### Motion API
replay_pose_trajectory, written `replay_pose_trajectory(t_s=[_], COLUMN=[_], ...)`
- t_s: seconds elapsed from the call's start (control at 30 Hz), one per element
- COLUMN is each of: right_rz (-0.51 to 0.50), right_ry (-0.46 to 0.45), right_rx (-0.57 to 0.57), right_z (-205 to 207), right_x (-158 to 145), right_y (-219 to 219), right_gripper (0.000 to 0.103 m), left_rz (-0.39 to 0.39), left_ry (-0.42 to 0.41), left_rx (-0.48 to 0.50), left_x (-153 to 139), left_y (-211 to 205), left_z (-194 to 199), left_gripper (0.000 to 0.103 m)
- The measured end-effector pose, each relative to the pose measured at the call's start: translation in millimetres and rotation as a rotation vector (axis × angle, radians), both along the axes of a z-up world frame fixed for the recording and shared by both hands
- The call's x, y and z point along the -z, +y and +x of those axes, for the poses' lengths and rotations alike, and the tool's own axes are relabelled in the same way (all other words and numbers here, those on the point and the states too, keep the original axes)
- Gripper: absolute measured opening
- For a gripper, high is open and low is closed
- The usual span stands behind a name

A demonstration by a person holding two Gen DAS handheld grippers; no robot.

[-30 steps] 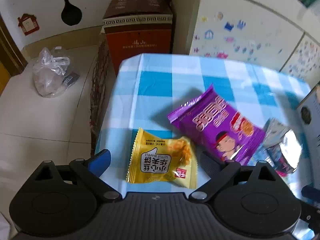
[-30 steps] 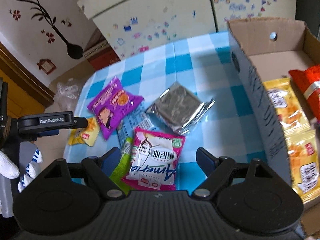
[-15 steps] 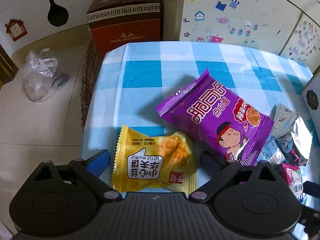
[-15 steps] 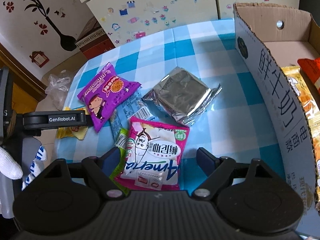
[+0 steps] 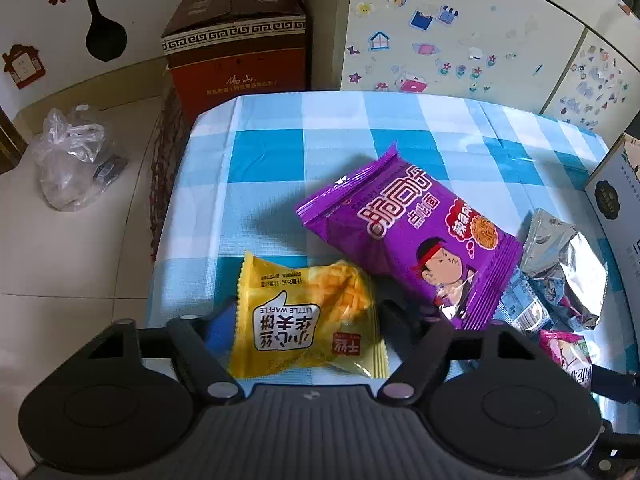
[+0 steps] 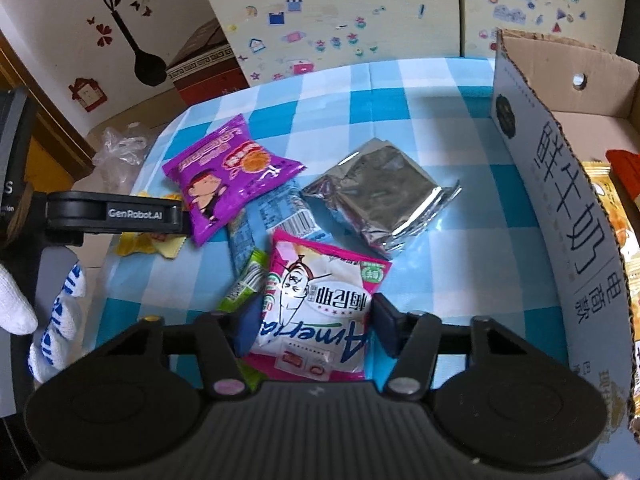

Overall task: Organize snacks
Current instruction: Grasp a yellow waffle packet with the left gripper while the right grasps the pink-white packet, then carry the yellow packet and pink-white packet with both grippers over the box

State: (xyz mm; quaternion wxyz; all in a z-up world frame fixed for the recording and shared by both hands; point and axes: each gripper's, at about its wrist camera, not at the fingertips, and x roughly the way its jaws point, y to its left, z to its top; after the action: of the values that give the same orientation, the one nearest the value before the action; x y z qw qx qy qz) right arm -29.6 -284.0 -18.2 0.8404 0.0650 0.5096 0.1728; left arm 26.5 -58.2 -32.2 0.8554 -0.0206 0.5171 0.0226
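We held two black grippers over a table covered in a blue and white checked cloth point(image 5: 280, 152). Our left gripper point(image 5: 306, 316) was closing on a yellow waffle packet point(image 5: 308, 316) at the table's near left corner; both fingers sat against the packet's sides, which bulged between them. Just beyond it, toward the middle, lay a purple snack bag point(image 5: 408, 236), overlapping a crinkled silver foil packet point(image 5: 560, 256) nearer the right edge. Our right gripper point(image 6: 316, 320) was closing on a pink and white snack bag point(image 6: 320, 308) by the near edge, its fingers pressed to both sides. A green wrapper point(image 6: 244, 284) lay tucked under that bag's left side. An open cardboard box point(image 6: 560, 184) stood at the right edge, holding yellow packets point(image 6: 616, 224). A white gloved hand point(image 6: 52, 312) showed at the left.
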Motion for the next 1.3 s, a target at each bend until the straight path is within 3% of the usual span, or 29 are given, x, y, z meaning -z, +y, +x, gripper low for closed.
replay_pose_trajectory(t_s=[0.23, 1.3], right_rz=[-0.007, 0.002], right_ry=[-0.033, -0.073], right_rx=[-0.020, -0.046], right_z=[-5.0, -12.6], right_x=[-11.0, -31.4], right_y=[3.0, 4.8], right_gripper=[0.055, 0.055], left_rz=[-0.022, -0.067], left_ry=[0.013, -0.025], left_rx=[-0.039, -0.097], left_x=[-3.6, -34.3], left_y=[3.3, 1.5], left_z=[-2.5, -21.1], left_gripper=[0.067, 0.067])
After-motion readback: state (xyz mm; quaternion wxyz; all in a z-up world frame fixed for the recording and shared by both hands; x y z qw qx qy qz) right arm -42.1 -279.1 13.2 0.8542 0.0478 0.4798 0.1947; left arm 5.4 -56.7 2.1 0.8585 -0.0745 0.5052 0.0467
